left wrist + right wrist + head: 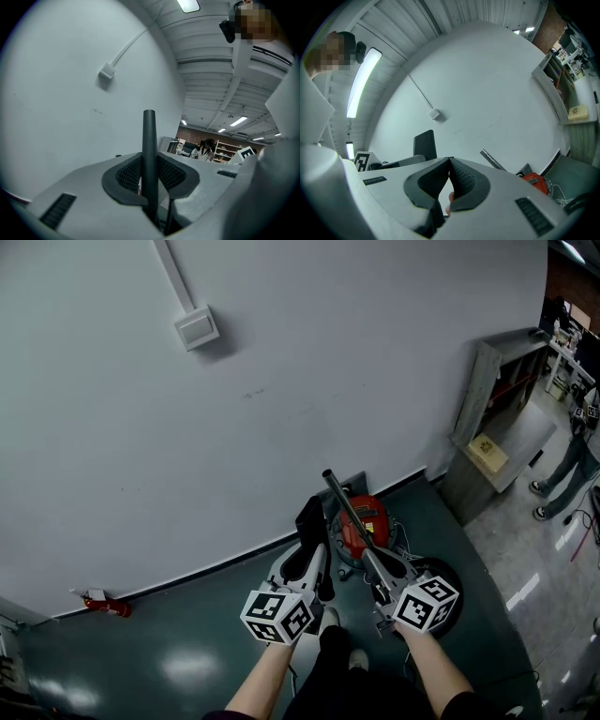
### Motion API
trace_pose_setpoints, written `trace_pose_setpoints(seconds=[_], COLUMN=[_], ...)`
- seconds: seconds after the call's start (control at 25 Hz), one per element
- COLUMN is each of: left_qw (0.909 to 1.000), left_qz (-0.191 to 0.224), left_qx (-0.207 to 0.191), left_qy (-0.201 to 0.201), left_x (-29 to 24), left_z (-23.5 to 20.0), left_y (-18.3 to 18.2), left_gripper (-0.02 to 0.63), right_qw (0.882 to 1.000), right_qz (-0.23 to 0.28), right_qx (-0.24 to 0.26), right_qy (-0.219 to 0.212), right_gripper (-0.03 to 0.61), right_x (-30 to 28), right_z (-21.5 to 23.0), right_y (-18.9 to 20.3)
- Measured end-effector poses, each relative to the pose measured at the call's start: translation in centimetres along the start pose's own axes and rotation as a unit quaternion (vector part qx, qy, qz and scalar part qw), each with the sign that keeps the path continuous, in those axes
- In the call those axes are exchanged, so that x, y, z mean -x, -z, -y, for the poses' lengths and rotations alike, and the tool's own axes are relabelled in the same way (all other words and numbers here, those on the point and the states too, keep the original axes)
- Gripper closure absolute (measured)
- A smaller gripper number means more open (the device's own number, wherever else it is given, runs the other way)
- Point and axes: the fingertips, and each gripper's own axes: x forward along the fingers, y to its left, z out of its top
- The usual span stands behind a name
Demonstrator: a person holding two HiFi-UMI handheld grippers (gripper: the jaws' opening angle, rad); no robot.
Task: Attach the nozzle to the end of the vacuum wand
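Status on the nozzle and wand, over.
Left gripper shut on nozzle. Right gripper shut, wand alongside it. Nozzle not on wand yet. Nothing between them.

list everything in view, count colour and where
nozzle: 1, black, in left tongs
wand: 1, grey metal, slanting over vacuum
vacuum: 1, red, floor by wall
wall box: 1, white, on wall
small item: 1, red, floor at wall, left
shelf: 1, grey, right
box: 1, tan, in shelf
bystander: 1, far right
left tongs: 1, grey, shut on nozzle
right tongs: 1, grey, shut
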Motion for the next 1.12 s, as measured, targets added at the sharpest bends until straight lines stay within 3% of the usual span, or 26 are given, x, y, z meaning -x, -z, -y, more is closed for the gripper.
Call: trace_pose_setpoints(seconds=[1.12], left_qw=[0.9993], left_qz=[-0.017], left_qx=[0.019], left_qy=[0.027], left_x=[-9.6], left_z=[-9.9], left_y=[-3.0], left_gripper=[0.526], right_qw=[0.999], right_qz=[-0.001], right_qx=[-0.006], right_qy=[0.043], right_gripper=[0.561], right_x=[-11.2], right_z=[5.6], right_y=[-1.9])
